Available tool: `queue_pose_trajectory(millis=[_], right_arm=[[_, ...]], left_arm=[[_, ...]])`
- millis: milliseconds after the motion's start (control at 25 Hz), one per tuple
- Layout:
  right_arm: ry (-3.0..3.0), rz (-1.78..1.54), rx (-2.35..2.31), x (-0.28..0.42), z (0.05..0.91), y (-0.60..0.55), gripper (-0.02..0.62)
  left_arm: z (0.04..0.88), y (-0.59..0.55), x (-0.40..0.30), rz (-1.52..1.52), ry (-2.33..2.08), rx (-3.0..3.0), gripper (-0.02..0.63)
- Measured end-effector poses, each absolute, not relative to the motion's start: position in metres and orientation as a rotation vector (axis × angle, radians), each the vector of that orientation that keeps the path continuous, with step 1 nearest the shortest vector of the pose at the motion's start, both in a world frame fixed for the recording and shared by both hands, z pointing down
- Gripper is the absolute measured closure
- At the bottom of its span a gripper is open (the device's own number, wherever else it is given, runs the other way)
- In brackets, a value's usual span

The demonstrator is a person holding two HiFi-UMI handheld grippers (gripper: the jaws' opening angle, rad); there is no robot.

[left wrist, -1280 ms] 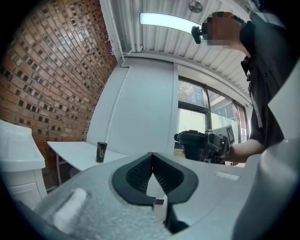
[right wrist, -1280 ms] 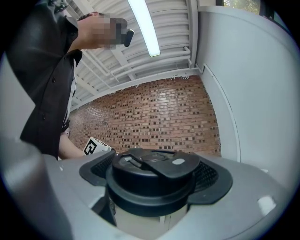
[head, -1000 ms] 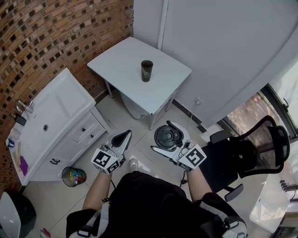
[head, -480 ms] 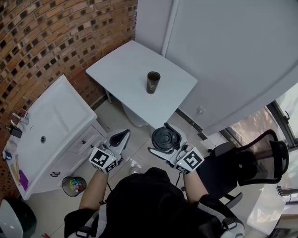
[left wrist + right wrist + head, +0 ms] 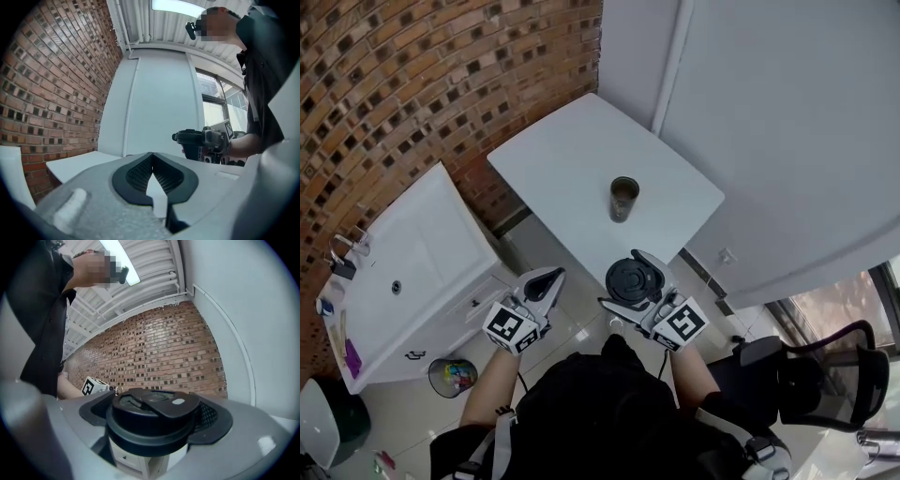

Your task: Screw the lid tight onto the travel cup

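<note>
Lid: black, round, wider skirt rim at base, flip tab across top with small pale oval mark. Top side faces up in head view. Sits between jaws of right gripper, pads against opposite sides of its rim, jaws wide apart around it. Not on cup; held off table, well apart from cup.

Travel cup: dark, cylindrical, mouth open, no lid. Stands upright on white table, toward its near right edge, alone.
</note>
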State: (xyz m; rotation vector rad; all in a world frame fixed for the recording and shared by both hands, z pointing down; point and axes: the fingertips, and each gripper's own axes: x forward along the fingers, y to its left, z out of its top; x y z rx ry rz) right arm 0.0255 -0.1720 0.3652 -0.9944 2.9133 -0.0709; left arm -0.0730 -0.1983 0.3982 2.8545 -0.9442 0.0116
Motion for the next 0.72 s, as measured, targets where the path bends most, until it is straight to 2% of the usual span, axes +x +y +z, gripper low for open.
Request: queue_pose_trajectory(millis=[440, 720], right_arm=[[2.962, 0.023, -0.828, 0.089, 0.340, -0.289, 0.107], [2.959, -0.032, -0.870, 0.105, 0.360, -0.331, 0.107]], left_arm=[[0.393, -0.302, -0.013, -0.032, -1.106, 2.770, 0.601], [0.412, -0.331, -0.006, -0.024, -1.103, 2.740, 0.601]])
